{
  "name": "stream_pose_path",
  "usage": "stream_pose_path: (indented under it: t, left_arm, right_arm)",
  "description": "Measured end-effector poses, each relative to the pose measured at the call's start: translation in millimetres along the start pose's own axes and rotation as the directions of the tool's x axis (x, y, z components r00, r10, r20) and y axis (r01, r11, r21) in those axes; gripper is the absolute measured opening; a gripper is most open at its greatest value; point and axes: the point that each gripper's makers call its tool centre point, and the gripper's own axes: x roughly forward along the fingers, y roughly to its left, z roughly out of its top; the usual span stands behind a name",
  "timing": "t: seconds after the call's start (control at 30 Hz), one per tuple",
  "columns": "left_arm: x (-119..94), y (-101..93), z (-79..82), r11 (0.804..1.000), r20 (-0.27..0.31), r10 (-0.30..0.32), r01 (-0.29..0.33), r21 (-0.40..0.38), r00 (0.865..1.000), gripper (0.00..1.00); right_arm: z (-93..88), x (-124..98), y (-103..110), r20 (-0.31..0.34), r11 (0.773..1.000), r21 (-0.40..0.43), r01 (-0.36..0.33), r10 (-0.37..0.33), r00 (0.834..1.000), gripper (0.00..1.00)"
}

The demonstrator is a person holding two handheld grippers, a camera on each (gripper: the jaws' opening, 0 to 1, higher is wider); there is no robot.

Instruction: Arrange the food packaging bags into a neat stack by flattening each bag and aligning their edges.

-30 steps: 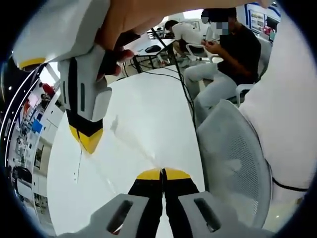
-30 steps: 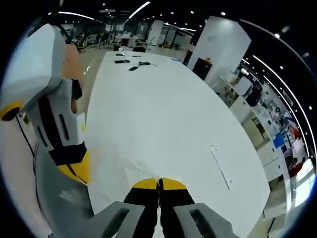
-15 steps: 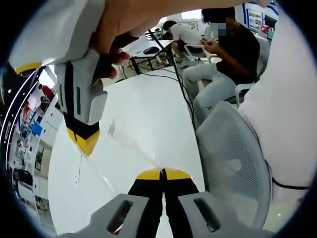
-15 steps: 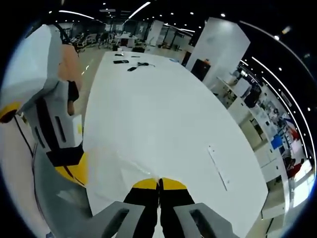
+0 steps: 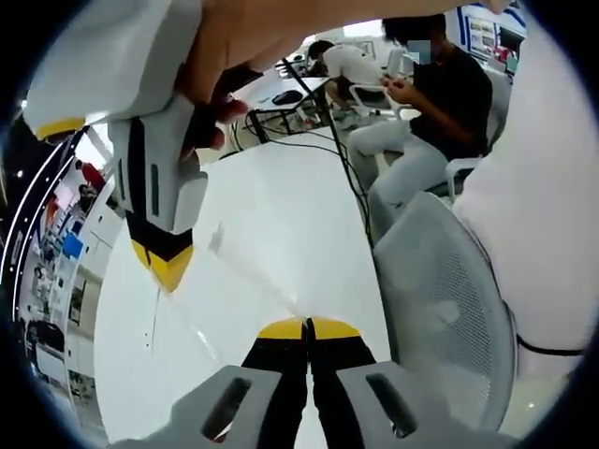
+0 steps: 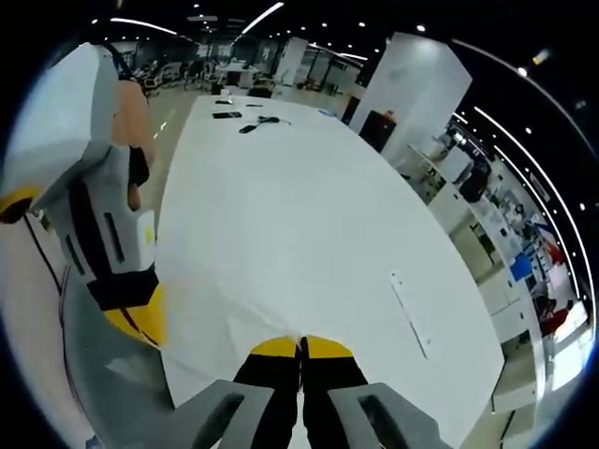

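A thin clear food bag (image 5: 245,273) is hard to see against the white table (image 5: 281,187); only its creases and edges show. In the left gripper view my left gripper (image 5: 307,325) is shut, and a crease of the bag runs straight into its yellow tips. My right gripper (image 5: 167,269) hangs at the upper left in a person's hand (image 5: 234,42), tips together at the bag's other side. In the right gripper view my right gripper (image 6: 301,344) is shut on the clear bag (image 6: 234,318). There the left gripper (image 6: 140,323) sits at the left, over the table (image 6: 290,178) edge.
A grey mesh chair (image 5: 440,299) stands close against the table's near edge; the same chair (image 6: 103,374) shows below the left gripper. A seated person (image 5: 440,94) is beyond the table's end. A narrow slot (image 6: 412,313) lies in the tabletop, and small items (image 6: 243,122) sit far off.
Both hands swayed slightly, and the right gripper drifted a little and came back. Both grippers stay shut on the bag.
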Motion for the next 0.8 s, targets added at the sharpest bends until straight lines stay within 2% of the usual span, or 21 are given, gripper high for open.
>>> stream_pose_path:
  t: [0.5, 0.8]
  left_arm:
    - [-4.1, 18.8, -5.2, 0.997, 0.021, 0.070, -0.069, -0.041, 0.997, 0.00]
    - [-7.4, 28.6, -3.0, 0.993, 0.042, 0.105, -0.102, -0.054, 0.994, 0.00]
  right_arm:
    - [0.2, -3.8, 0.0, -0.007, 1.000, -0.015, 0.003, -0.003, 1.000, 0.00]
    - [3.1, -3.8, -2.2, -0.012, 0.999, -0.041, 0.013, -0.013, 1.000, 0.00]
